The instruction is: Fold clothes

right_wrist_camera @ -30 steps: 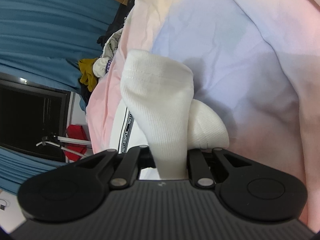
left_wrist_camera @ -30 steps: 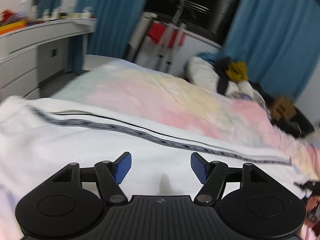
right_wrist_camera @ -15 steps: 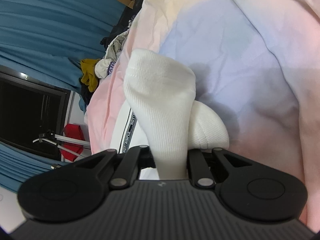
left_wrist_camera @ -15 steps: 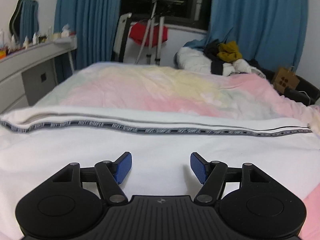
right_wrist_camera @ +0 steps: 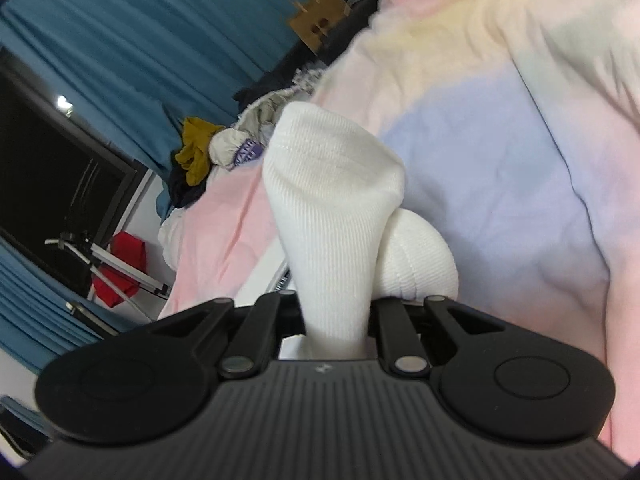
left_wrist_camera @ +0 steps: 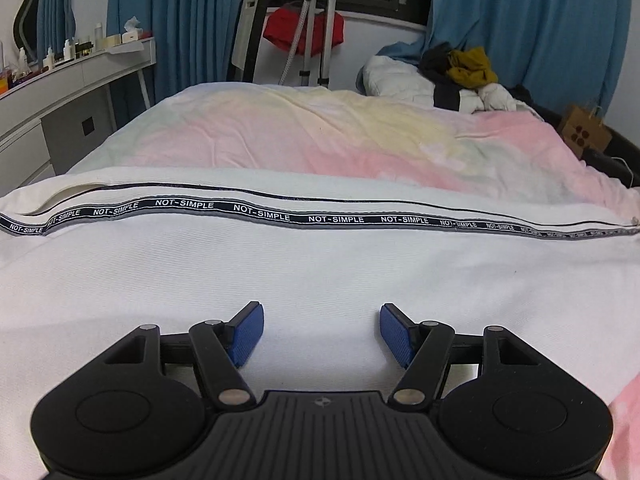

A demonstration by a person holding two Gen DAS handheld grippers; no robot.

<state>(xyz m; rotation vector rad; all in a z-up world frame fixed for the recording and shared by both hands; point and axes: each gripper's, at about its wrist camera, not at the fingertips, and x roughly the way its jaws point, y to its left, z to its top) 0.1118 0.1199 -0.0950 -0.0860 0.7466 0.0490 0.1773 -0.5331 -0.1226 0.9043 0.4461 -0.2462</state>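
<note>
Nearest the left tool (left_wrist_camera: 322,334), whose blue pads (left_wrist_camera: 249,330) stand spread with nothing between them, lies the white garment (left_wrist_camera: 320,264), spread flat across the near end of the bed, directly under and ahead of the pads. It looks like a soft ribbed knit, light and limp, likely to sag and drag rather than hold any shape, so it should be pinched at an edge or corner and carried low to keep a fold line straight. Beyond the tool, along the garment's far edge, runs the dark printed tape (left_wrist_camera: 260,212) reading NOT-SIMPLE; that banded edge looks firmer than the open cloth and is probably the better place to take hold. The right tool (right_wrist_camera: 336,320) is pressed together on a white ribbed cuff (right_wrist_camera: 332,208) of what seems to be the same garment, gripped low so that the cloth stands up in a bunched column, with a rounded lump of it just beside the right finger. Such a thick gather should not slip easily. Past the garment stretches the pastel duvet (left_wrist_camera: 320,136), and at the far end of the bed sits a heap of clothes (left_wrist_camera: 460,76) against the blue curtains (left_wrist_camera: 520,20).
</note>
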